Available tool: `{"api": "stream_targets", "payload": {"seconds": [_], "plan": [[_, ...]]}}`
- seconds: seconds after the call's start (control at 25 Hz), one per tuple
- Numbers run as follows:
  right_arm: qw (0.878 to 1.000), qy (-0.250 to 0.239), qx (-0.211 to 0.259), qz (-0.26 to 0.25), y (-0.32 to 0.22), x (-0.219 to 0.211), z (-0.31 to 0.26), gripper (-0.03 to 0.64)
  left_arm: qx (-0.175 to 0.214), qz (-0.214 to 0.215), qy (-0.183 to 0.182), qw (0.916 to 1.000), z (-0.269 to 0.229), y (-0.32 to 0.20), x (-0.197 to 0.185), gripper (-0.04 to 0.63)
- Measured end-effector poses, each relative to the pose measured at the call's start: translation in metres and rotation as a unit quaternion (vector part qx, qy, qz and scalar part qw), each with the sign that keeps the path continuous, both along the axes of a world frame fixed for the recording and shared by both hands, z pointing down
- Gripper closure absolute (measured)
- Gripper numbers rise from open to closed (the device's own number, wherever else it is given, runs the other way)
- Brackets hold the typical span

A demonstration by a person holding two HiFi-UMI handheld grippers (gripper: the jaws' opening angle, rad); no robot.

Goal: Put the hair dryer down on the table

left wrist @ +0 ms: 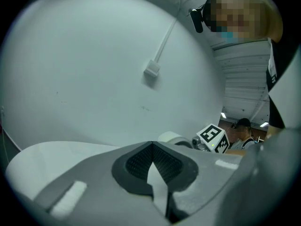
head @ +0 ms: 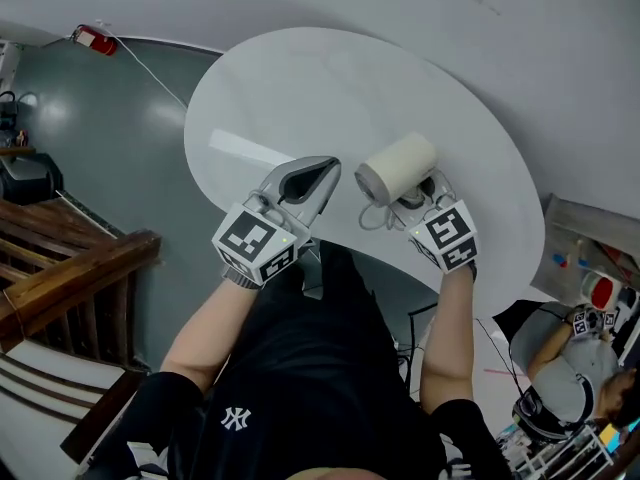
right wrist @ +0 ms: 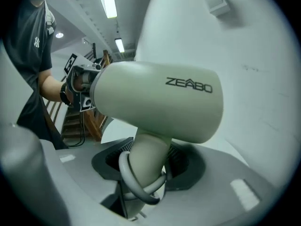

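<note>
A cream hair dryer (head: 397, 166) is held above the near right part of the round white table (head: 300, 88). My right gripper (head: 415, 196) is shut on its handle, with the barrel lying across the top of the jaws. In the right gripper view the hair dryer (right wrist: 155, 102) fills the middle, and its grey cord (right wrist: 136, 182) is looped round the handle between the jaws of my right gripper (right wrist: 146, 173). My left gripper (head: 322, 175) hovers just left of the dryer, shut and holding nothing. From the left gripper (left wrist: 153, 149) view, the dryer's end (left wrist: 171, 138) peeks over the jaws.
A wooden stair railing (head: 70, 268) runs along the left. A red object (head: 95, 38) with a white cable lies on the floor beyond the table. Another person (head: 570, 368) with grippers stands at the lower right.
</note>
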State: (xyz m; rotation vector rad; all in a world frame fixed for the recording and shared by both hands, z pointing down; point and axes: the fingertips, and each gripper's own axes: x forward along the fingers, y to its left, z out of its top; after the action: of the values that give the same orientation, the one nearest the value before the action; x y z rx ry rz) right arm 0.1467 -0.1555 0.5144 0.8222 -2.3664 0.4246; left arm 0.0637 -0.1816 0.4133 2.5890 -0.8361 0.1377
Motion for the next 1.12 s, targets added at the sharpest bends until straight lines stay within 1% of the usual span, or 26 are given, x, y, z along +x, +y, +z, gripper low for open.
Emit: {"api": "stream_targets", "payload": {"seconds": [0.2,0.4,0.68,1.0,1.12], "plan": [[0.996,0.069,-0.042,-0.045,-0.010,-0.005,0.048,0.394,-0.026,-0.013,-0.004,0.9996,0.028,-0.013,0.000,0.595],[0.988,0.111,-0.066,-0.082,-0.017,-0.009,0.083,0.394,-0.042,-0.020,-0.007,0.9989,0.052,-0.026,0.002,0.595],[0.981,0.138,-0.085,-0.104,-0.027,-0.011,0.109,0.394,-0.062,-0.027,-0.009,0.9977,0.076,-0.035,0.002,0.595],[0.972,0.176,-0.092,-0.121,-0.038,-0.006,0.129,0.393,-0.073,-0.027,-0.011,0.9969,0.092,-0.040,0.008,0.595],[0.968,0.197,-0.093,-0.127,-0.043,-0.002,0.140,0.393,-0.077,-0.030,-0.012,0.9965,0.098,-0.043,0.011,0.595]]}}
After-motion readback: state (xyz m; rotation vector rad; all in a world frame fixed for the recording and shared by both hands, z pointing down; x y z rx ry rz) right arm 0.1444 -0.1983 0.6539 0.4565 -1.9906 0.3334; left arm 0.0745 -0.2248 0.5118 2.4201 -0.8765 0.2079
